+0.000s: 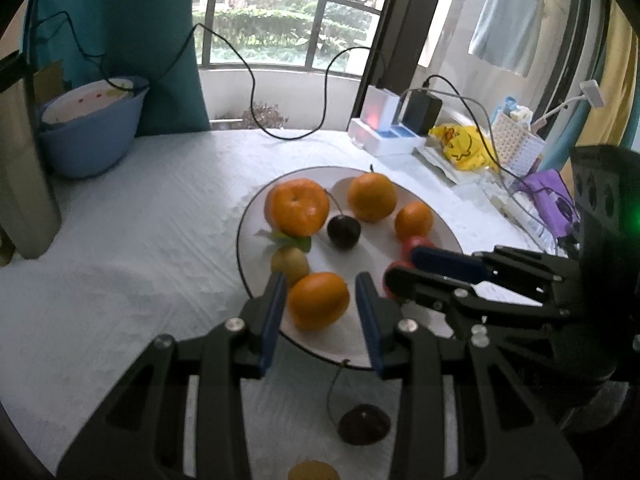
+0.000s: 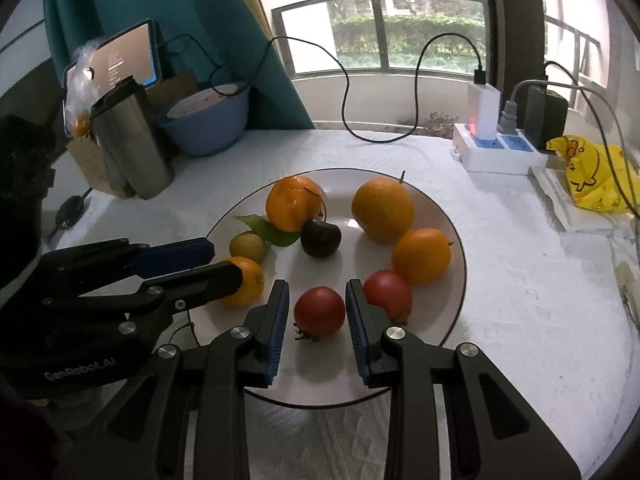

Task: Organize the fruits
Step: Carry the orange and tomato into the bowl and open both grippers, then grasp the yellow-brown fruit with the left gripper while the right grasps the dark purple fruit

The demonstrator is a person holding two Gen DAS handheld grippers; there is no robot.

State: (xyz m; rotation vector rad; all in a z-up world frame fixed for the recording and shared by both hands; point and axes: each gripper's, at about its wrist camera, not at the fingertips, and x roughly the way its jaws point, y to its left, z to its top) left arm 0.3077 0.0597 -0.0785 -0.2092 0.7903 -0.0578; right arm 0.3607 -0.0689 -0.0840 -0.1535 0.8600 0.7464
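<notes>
A white plate [image 1: 360, 354] [image 2: 448, 236] holds several oranges, a dark cherry [image 1: 343, 232] [image 2: 321, 238], a small green fruit [image 1: 290, 265] [image 2: 247, 245] and two red tomatoes. My left gripper [image 1: 321, 294] is open with its fingers on either side of the near orange [image 1: 318, 300], not pressing it. My right gripper [image 2: 318, 306] is open around a red tomato [image 2: 319, 311], with gaps on both sides. The second tomato [image 2: 388, 293] lies just right of it. Another dark cherry [image 1: 363, 424] lies on the cloth off the plate.
White cloth covers the table [image 2: 520, 300]. A blue basin [image 1: 88, 136] [image 2: 208, 120] and steel flask [image 2: 132, 140] stand at the back left. A power strip [image 2: 492, 152] with cables and a yellow bag [image 2: 592, 176] are at the back right.
</notes>
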